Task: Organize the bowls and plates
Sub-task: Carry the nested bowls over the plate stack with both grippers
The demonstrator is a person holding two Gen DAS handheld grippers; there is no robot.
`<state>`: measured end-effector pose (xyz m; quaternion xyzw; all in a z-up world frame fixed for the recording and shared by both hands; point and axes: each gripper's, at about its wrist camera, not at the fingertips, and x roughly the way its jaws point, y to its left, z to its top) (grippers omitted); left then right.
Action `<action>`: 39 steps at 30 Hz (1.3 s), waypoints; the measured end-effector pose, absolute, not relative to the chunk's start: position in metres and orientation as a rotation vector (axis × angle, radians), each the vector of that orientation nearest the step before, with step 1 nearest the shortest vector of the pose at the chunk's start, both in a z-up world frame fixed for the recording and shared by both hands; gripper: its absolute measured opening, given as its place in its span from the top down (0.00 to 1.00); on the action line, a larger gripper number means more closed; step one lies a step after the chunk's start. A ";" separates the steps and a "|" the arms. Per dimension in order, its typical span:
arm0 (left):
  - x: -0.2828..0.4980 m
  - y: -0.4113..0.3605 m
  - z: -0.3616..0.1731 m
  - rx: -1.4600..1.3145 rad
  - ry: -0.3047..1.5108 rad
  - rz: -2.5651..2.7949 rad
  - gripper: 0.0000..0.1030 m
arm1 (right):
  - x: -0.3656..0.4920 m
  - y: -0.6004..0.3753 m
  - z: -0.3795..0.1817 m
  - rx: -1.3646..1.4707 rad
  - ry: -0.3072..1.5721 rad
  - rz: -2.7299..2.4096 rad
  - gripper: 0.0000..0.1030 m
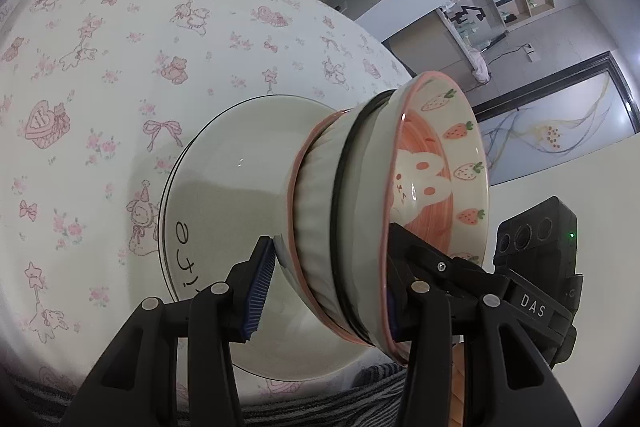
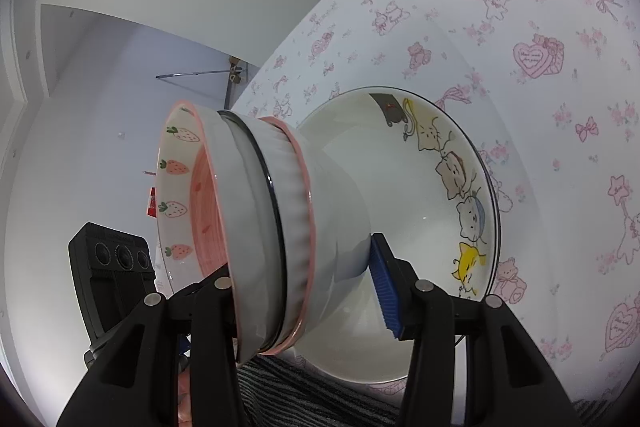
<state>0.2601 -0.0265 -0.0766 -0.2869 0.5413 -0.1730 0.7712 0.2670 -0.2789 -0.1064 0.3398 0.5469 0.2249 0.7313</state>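
light: bright, even, soft shadows | edges: fisheye bend, dark corners | focus: sharp, near rims perhaps slightly soft

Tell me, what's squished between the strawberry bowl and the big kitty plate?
Two more bowls: a black-rimmed bowl right under the strawberry bowl, then a ribbed pink-rimmed bowl, nearest the kitty plate. The right wrist view shows it best.

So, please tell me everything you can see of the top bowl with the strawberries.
The top bowl looks like glazed ceramic, white outside, with a pink rim, strawberries round the inner wall and a rabbit on a pink bottom. It sits nested in a stack of bowls, tilted. The left claw and the right claw both grip the stack.
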 end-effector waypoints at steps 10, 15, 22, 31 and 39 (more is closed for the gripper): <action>0.264 -0.032 -0.087 -0.571 1.185 -0.367 0.53 | 0.268 -0.278 -0.113 0.711 1.212 0.465 0.54; 0.264 -0.033 -0.087 -0.546 1.178 -0.359 0.54 | 0.268 -0.275 -0.111 0.679 1.207 0.457 0.54; 0.263 -0.035 -0.084 -0.510 1.165 -0.340 0.56 | 0.271 -0.270 -0.109 0.628 1.210 0.447 0.54; 0.262 -0.040 -0.081 -0.459 1.145 -0.325 0.55 | 0.270 -0.272 -0.111 0.607 1.214 0.431 0.53; 0.261 -0.043 -0.080 -0.449 1.135 -0.318 0.56 | 0.269 -0.272 -0.111 0.591 1.205 0.428 0.53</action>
